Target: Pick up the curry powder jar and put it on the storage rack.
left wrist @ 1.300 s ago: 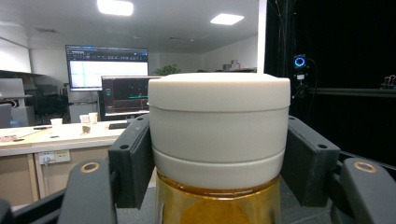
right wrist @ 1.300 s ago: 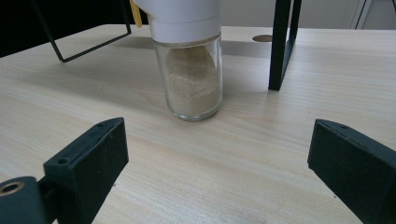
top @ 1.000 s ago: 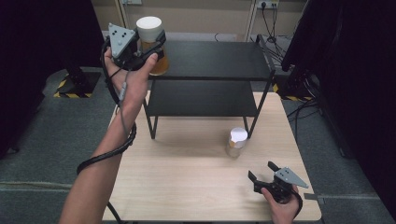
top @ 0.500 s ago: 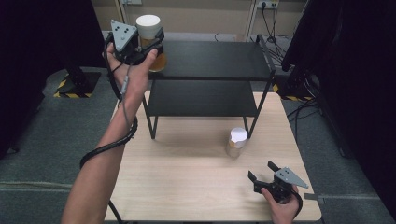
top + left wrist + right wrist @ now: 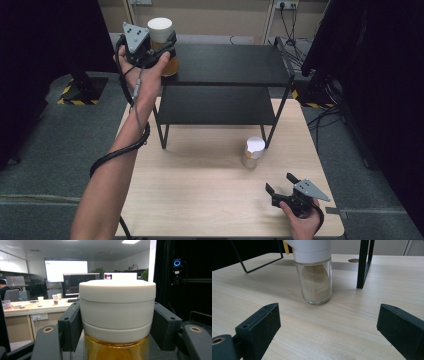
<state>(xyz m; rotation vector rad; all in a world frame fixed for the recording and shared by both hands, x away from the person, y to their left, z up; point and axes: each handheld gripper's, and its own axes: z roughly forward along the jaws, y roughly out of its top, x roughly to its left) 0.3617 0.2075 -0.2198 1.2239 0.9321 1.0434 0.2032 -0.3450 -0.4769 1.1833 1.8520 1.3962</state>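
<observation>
Where shelf [image 5: 230, 64] tops table [image 5: 200, 200]

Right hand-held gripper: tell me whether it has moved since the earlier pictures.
No. The right hand-held gripper sits at the same spot near the table's front right corner, equally far from the white-capped jar.

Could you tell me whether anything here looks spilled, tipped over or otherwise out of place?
Nothing stands out. The amber jar with the white cap is upright in the left gripper at the black shelf's top corner, and the powder jar stands upright on the wooden table, with no spill visible around it.
</observation>
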